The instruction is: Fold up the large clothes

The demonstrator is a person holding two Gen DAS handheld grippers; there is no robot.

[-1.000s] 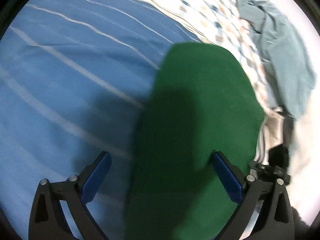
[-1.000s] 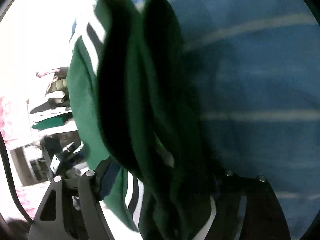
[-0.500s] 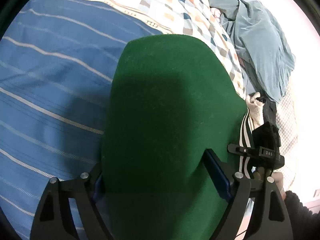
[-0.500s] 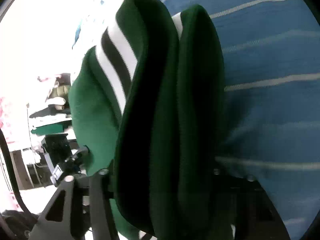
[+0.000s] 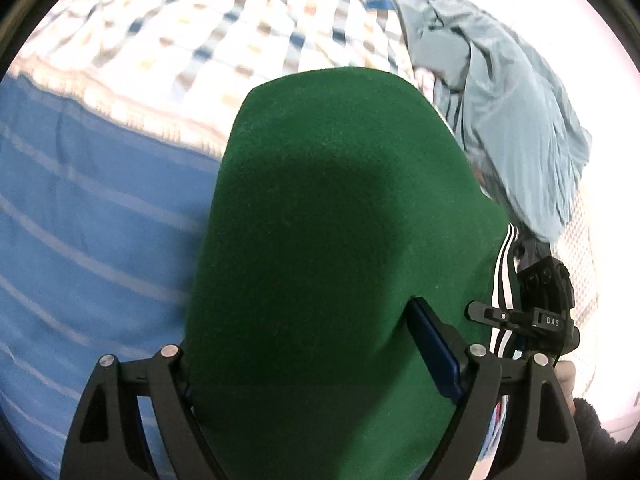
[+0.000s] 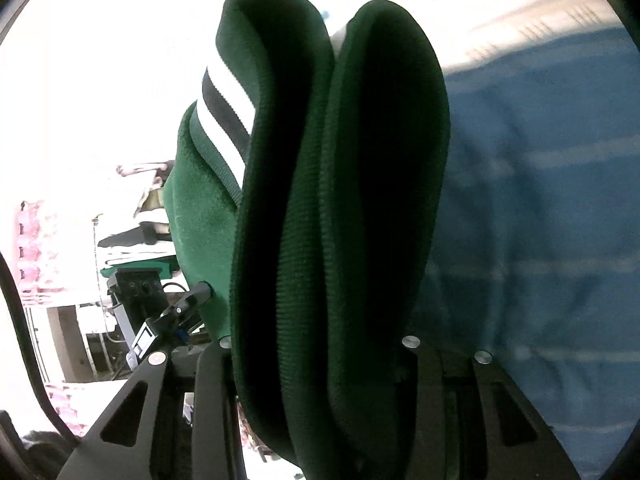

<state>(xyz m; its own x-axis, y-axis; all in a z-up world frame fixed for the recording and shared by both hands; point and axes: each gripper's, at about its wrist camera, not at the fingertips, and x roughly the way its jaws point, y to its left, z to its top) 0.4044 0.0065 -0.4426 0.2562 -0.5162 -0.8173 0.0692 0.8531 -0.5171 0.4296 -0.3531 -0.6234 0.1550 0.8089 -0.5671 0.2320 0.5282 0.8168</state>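
Observation:
A thick folded green garment (image 5: 340, 200) with white and black stripes (image 5: 504, 280) hangs above the bed between both grippers. My left gripper (image 5: 304, 344) is shut on its broad folded side. One blue pad (image 5: 432, 348) presses into the cloth and the other finger is hidden behind it. In the right wrist view the green garment (image 6: 360, 200) shows two ribbed folds on edge, with a striped band (image 6: 224, 120). My right gripper (image 6: 316, 340) has its jaws closing on these folds, which fill the gap and hide the pads.
Under the garment lies a blue sheet with pale stripes (image 5: 80, 240). A checked quilt (image 5: 200, 32) covers the far part of the bed, and a crumpled pale blue garment (image 5: 512, 120) lies at the right. A hand and dark sleeve (image 5: 588, 420) hold the other gripper.
Both grippers have risen with the green garment, away from the blue sheet. The left jaws came in onto the cloth. The right jaws narrowed on the ribbed folds.

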